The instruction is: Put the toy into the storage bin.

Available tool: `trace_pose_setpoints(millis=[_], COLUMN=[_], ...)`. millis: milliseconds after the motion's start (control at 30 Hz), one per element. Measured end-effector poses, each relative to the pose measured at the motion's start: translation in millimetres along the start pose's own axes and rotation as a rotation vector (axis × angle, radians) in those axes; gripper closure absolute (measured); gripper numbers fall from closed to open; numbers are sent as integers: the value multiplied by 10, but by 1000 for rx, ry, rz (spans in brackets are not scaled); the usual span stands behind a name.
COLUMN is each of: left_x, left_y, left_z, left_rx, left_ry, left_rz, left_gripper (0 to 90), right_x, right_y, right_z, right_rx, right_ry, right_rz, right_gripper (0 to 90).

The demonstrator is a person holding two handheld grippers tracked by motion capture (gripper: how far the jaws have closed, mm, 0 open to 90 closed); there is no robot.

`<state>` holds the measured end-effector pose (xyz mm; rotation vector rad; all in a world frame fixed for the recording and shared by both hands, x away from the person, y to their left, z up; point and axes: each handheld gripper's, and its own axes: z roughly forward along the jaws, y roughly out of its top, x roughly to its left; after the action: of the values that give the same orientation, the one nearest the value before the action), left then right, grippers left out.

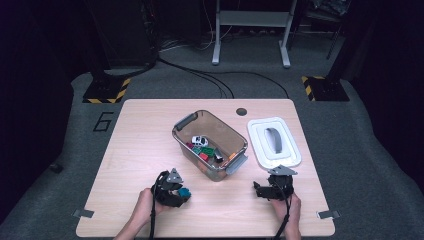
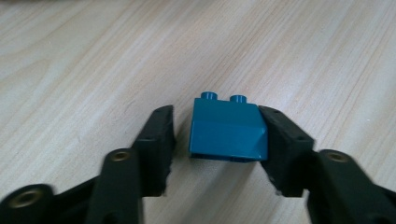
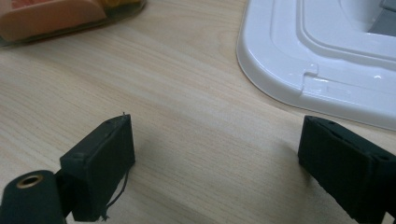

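A teal-blue two-stud brick lies on the wooden table between the jaws of my left gripper. The right-hand jaw touches the brick's side, while a narrow gap separates the other jaw from it. In the high view that left gripper rests near the table's front left with the brick at its tip. My right gripper sits at the front right, and its jaws stand wide apart over bare wood, holding nothing.
A clear plastic bin with grey handles stands mid-table, holding a white toy car and several coloured bricks. Its white lid lies to the right, just beyond the right gripper, and the lid's edge looms close ahead.
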<state>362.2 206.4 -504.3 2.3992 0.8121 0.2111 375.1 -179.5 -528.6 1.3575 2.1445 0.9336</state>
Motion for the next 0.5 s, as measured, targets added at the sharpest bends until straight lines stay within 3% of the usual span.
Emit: trace_pose_setpoints(millis=[67, 500], left_x=[-9, 99], left_y=[-13, 66], left_z=[1, -117], left_rx=[-10, -43], left_ry=[0, -6], left_rz=[14, -23], left_gripper=[582, 591], right_x=[0, -1], right_y=[0, 0], right_z=[0, 0], right_rx=[0, -1], right_ry=[0, 0], right_rz=[0, 0], right_gripper=[100, 100])
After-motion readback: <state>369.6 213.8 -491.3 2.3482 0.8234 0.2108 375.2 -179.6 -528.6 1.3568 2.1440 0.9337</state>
